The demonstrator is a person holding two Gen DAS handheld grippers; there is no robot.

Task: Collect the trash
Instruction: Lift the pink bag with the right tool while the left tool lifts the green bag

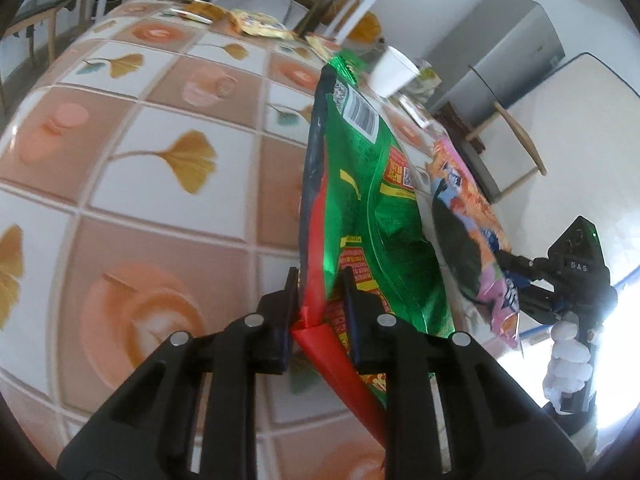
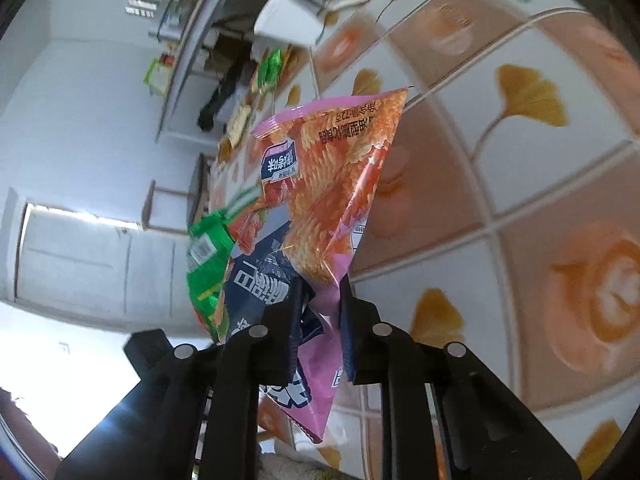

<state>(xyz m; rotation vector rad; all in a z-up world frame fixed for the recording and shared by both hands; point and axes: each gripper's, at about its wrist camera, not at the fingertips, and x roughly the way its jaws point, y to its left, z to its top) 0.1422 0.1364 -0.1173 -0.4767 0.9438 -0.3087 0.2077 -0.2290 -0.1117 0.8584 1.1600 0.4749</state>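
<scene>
My left hand-held gripper (image 1: pixel 320 300) was clamped on the lower edge of the green snack bag (image 1: pixel 368 200), and the bag's long axis ran straight ahead, away from the fingers, lifted clear of the table (image 1: pixel 168 240). My right hand-held gripper (image 2: pixel 320 312) pinched the pink-and-orange chip bag (image 2: pixel 332 184) the same way, its length pointing forward over the tiles. The two bags hung side by side, near each other, green on my left. Further out, more wrappers (image 1: pixel 260 26) lay along the far edge of the table, beside a white cup (image 1: pixel 394 70). I saw no bin in either view, so I judged both full hands needed somewhere to drop first.
</scene>
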